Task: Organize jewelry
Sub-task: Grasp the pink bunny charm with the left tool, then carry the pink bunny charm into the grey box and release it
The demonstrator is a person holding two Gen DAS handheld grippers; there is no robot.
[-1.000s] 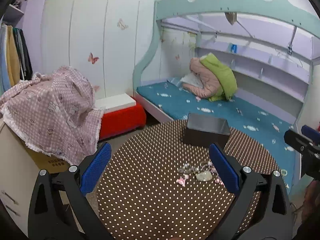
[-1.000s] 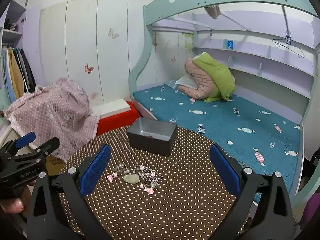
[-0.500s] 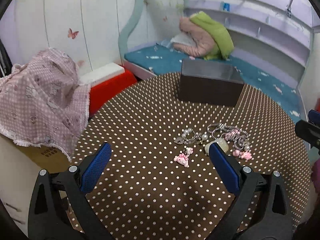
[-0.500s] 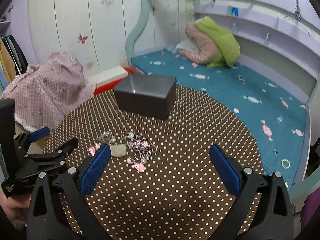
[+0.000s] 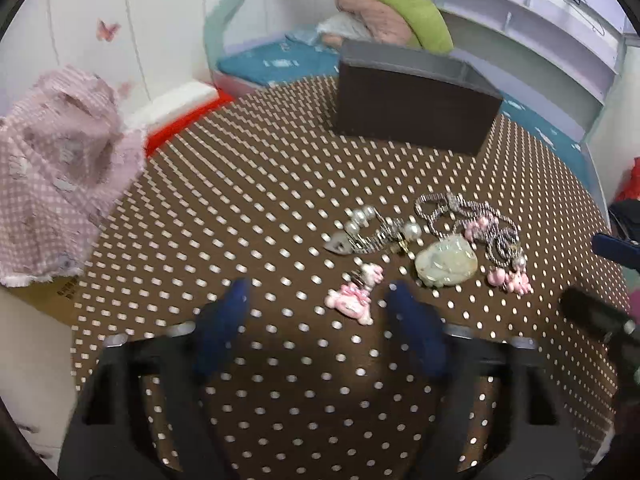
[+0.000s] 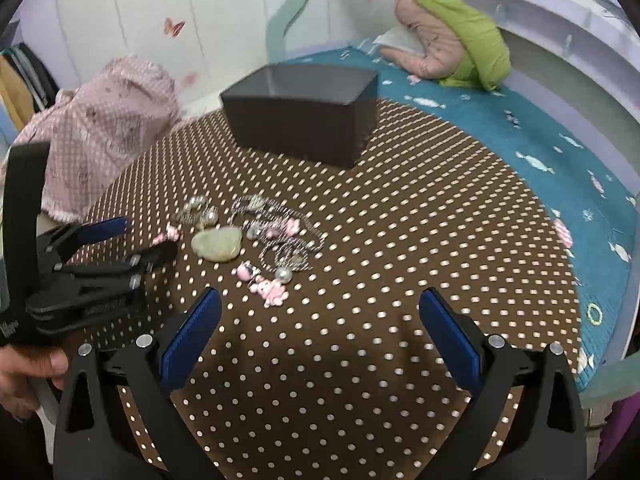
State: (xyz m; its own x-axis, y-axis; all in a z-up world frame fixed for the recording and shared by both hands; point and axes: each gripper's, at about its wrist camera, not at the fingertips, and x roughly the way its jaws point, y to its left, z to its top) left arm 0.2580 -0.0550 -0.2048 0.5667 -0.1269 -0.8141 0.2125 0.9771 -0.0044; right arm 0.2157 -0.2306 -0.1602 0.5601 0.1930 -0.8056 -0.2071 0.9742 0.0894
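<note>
**Left gripper closing in on the pink charm**

Jewelry pile [image 5: 432, 240] lies on the dotted table [image 5: 240, 200], well short of the dark box [image 5: 412, 108]. Left gripper [image 5: 320, 300] is nearer: jaws partly open, empty, blurred. Pink charm [image 5: 352, 300] sits just ahead, toward its right finger, long axis slanting roughly along the fingers. Right gripper [image 6: 320, 320] hangs wide open, empty, with the pile ahead and to its left.
</note>
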